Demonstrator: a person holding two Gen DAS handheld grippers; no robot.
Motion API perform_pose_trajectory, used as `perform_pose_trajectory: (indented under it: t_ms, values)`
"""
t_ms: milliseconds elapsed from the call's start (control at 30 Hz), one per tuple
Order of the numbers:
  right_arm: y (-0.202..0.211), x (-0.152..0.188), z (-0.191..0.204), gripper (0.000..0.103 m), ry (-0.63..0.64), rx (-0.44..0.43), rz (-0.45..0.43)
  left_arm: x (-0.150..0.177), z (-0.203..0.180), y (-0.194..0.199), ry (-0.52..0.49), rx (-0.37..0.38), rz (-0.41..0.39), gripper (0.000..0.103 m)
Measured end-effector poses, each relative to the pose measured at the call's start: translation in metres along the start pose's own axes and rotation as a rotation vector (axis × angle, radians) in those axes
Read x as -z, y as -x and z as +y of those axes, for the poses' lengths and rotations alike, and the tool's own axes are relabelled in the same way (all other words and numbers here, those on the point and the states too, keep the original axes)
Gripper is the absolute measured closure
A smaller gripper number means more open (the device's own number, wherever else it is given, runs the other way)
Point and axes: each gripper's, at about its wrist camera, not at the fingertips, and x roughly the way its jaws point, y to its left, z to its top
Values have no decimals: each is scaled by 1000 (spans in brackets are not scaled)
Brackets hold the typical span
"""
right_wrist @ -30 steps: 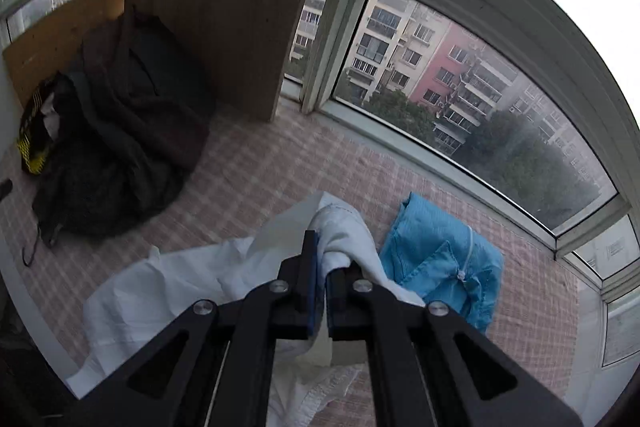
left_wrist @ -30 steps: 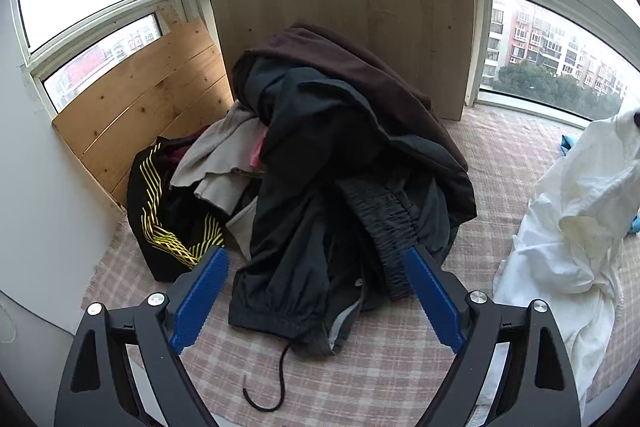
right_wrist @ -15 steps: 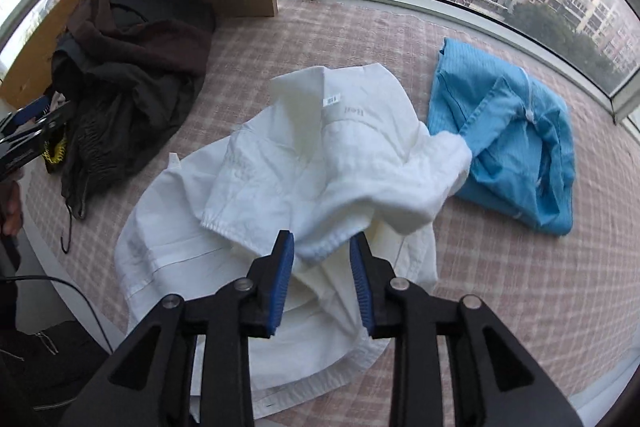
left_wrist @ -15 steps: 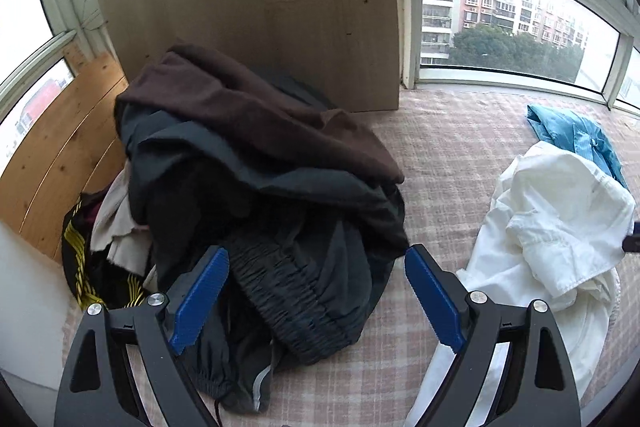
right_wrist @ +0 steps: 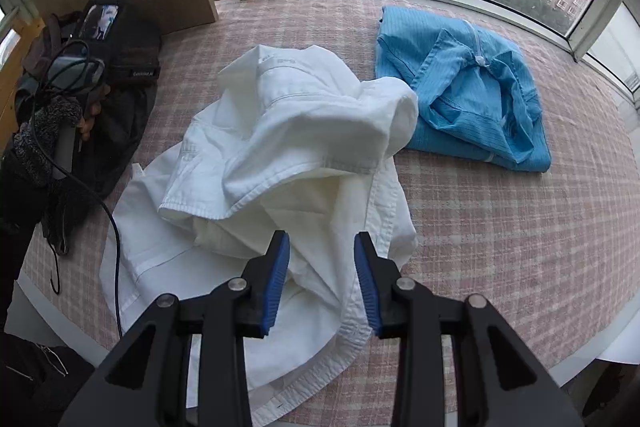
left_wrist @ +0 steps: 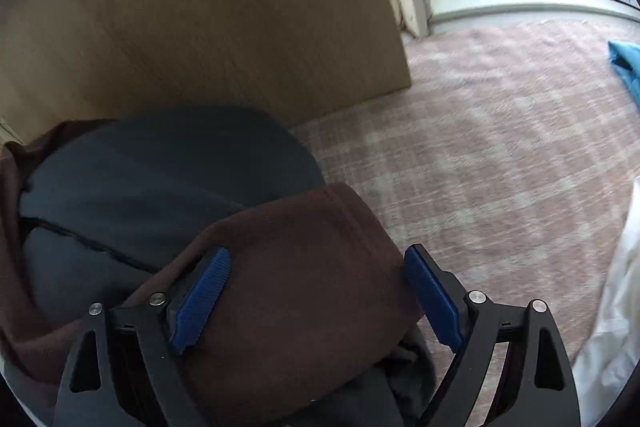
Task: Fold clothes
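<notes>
**Both hand-held grippers released over the clothes**

I see the checked bench [right_wrist: 500,219] carrying a crumpled white shirt [right_wrist: 280,147] mid-bench, with a folded blue garment [right_wrist: 472,99] touching its right side. My right hand-held gripper [right_wrist: 322,277] gapes above the shirt's hem. My left hand-held gripper [left_wrist: 316,301] straddles a brown garment [left_wrist: 304,247], spread wide, unclenched.

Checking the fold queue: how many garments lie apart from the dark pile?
2: white shirt crumpled mid-table below the right gripper; blue garment beside it, window side. The pile may hide more.
</notes>
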Motion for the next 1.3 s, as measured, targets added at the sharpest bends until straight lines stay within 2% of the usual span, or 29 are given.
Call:
perform_pose_trajectory:
  t_ms: [67,133,200,267,300,367,400,500,600,633,667,700,733,767,833,900,933,1000,1100,1167,1233,1300]
  values:
    - [0,-5,-4,70,-23,1,-4,5,13,-16,16,-10,27,18]
    - [-1,-11,-3,70,-26,7,-6,11,33,-17,66,31,29,21]
    - [-1,-18,1,70,-17,12,-10,14,51,-15,120,72,30,32]
    - [-2,-24,7,70,-4,3,-13,16,74,-13,171,115,33,55]
    - [-2,-27,11,70,2,-3,-18,18,84,-13,182,127,33,61]
    - [-1,-31,21,70,18,-13,-31,22,100,-14,181,133,29,87]
    - [1,-33,30,70,34,-14,-43,24,105,-14,176,137,28,89]
    - [7,-40,54,70,84,-19,-82,30,117,-6,170,189,30,90]
    - [26,-52,88,70,158,-104,-125,38,124,20,147,200,20,89]
    - [19,-59,102,70,184,-121,-120,42,126,35,122,188,0,82]
    - [11,-66,116,67,209,-138,-115,47,128,48,102,178,-23,80]
    - [4,-72,131,54,234,-154,-109,52,132,62,85,168,-48,78]
    - [-4,-79,145,44,260,-171,-104,58,139,78,76,149,-76,70]
    - [-12,-86,159,43,285,-188,-98,64,149,95,72,124,-107,58]
    - [-27,-100,187,43,336,-222,-87,81,171,120,77,98,-148,56]
    - [-42,-114,215,43,387,-255,-76,95,192,133,98,67,-152,48]
    - [-50,-120,229,43,412,-272,-70,103,203,135,105,36,-150,43]
    - [-65,-134,258,43,463,-306,-58,120,224,133,122,-24,-137,43]
    - [-106,-133,300,43,554,-304,26,140,251,123,181,-41,-84,43]
    - [-120,-126,318,43,619,-273,26,156,267,112,242,-23,-44,43]
    - [-133,-118,337,43,683,-241,26,166,269,93,263,-21,-7,43]
    - [-152,-121,349,43,694,-221,33,175,267,73,279,-24,29,43]
